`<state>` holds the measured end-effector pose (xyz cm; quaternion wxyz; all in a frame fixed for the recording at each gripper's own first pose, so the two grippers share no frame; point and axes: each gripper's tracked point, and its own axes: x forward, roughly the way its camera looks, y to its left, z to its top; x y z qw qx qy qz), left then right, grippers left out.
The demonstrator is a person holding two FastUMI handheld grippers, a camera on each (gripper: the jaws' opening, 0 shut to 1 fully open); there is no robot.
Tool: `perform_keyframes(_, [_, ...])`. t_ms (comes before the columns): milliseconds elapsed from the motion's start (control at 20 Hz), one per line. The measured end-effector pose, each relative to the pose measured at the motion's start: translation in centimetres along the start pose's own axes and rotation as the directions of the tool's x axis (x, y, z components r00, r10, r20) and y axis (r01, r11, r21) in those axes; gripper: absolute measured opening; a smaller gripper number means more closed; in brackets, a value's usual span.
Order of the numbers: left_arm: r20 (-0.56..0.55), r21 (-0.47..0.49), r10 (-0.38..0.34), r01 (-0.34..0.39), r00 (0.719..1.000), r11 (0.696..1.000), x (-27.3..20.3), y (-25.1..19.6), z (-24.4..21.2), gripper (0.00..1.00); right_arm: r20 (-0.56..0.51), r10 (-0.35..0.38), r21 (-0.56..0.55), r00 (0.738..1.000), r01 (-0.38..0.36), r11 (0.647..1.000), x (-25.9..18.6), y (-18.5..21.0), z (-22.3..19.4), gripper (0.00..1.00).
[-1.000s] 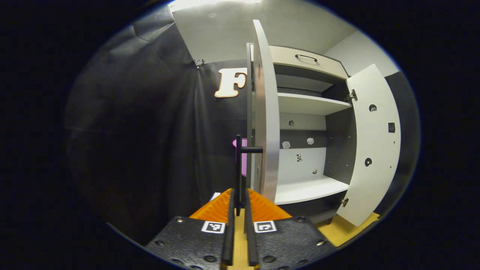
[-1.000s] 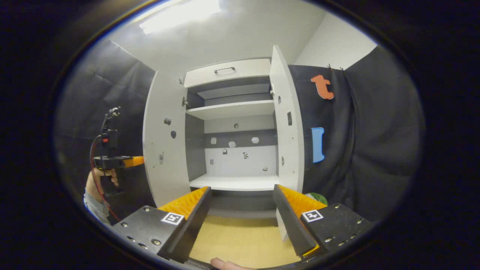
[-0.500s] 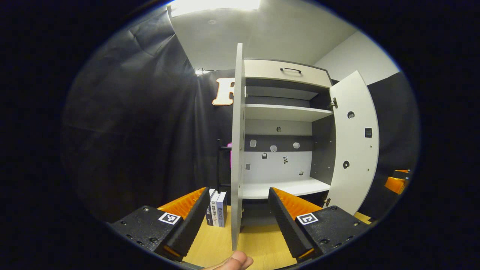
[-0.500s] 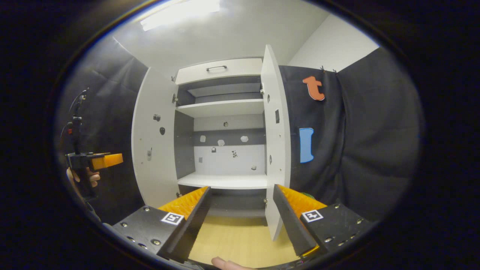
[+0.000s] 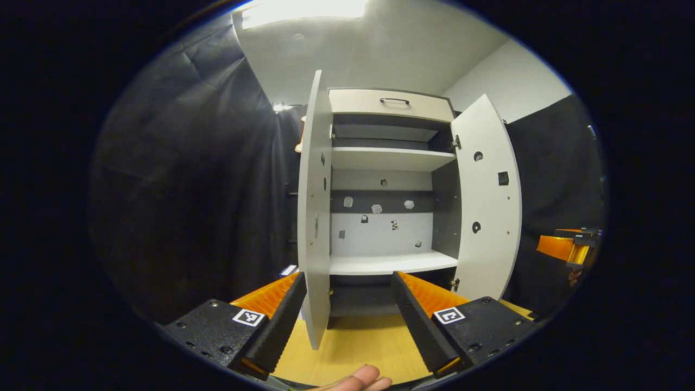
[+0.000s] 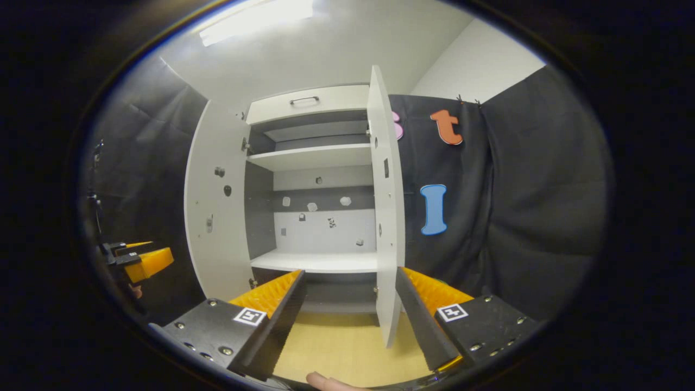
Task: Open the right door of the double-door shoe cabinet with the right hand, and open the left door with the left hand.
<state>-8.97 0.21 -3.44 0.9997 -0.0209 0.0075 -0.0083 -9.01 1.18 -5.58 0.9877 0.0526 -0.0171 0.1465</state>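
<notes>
Shoe cabinet (image 5: 391, 217) doors open; left gripper (image 5: 347, 320) empty.

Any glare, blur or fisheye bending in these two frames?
Left gripper view: ceiling light blown out at the top, doors bowed by the fisheye, cabinet sharp, dark cloth loses detail. Right gripper view: light strip glares, right door curves, shelves crisp, no motion blur.

The shoe cabinet (image 5: 391, 103) stands on a light wooden floor (image 5: 353, 347).
</notes>
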Motion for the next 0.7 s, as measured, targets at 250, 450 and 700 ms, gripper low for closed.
perform_keyframes(250, [-0.009, -0.008, 0.013, -0.013, 1.0, 1.0, 0.6, 0.3, -1.0, 0.98, 0.005, 0.004, -0.008, 1.0, -0.004, 1.0, -0.3, -0.2, 0.0, 0.98])
perform_keyframes(450, [0.016, -0.048, 0.004, -0.003, 1.0, 0.999, 0.7, 0.5, -0.5, 0.98, -0.003, 0.007, 0.005, 1.0, -0.007, 1.0, 0.1, -0.3, -0.5, 0.98])
perform_keyframes(700, [0.063, -0.05, 0.007, -0.004, 0.998, 0.999, 0.6, 1.1, 0.9, 0.96, -0.02, 0.004, 0.024, 1.0, -0.003, 1.0, 0.2, -0.7, -0.7, 0.98])
